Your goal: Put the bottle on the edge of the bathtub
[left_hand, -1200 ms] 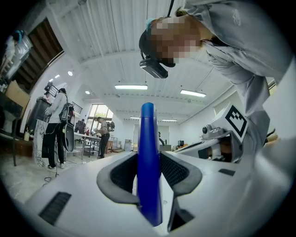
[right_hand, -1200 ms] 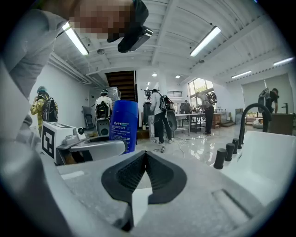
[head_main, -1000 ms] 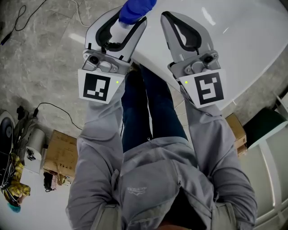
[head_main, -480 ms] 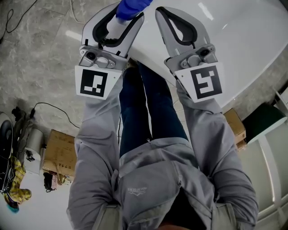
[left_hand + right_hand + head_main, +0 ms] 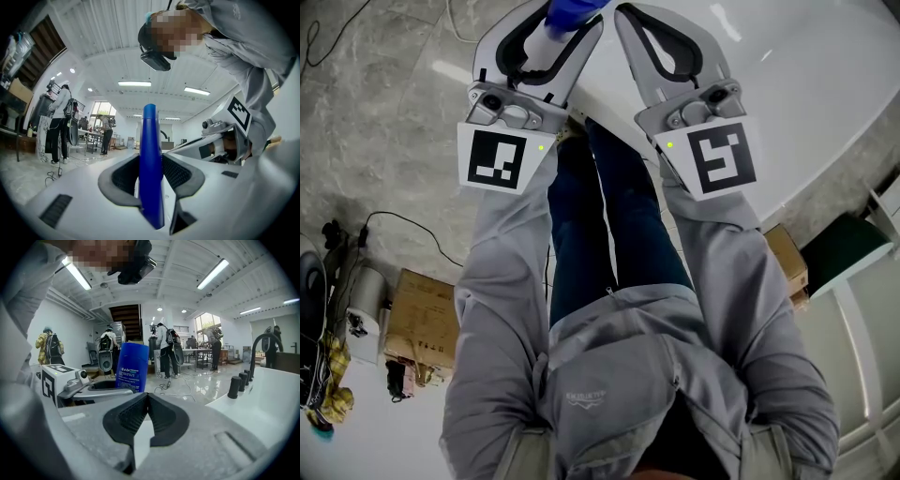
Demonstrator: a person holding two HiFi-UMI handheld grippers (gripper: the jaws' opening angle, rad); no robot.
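Currently, a person (image 5: 609,375) leans over a white bathtub (image 5: 825,84), holding a gripper in each hand. The left gripper (image 5: 546,42) is clamped on a blue bottle (image 5: 572,11), squeezing it from both sides, and the bottle stands upright in the grip. The right gripper (image 5: 147,399) is just beside it, its jaws pressed together with nothing between them. In the head view the bottle is at the top of the picture, where the grey floor (image 5: 384,94) meets the tub's near rim. Its base is out of sight, so whether it touches the rim cannot be told. The pick-up looks done and the carry almost done. What seems left is setting the bottle on the rim, letting go and drawing the gripper back.
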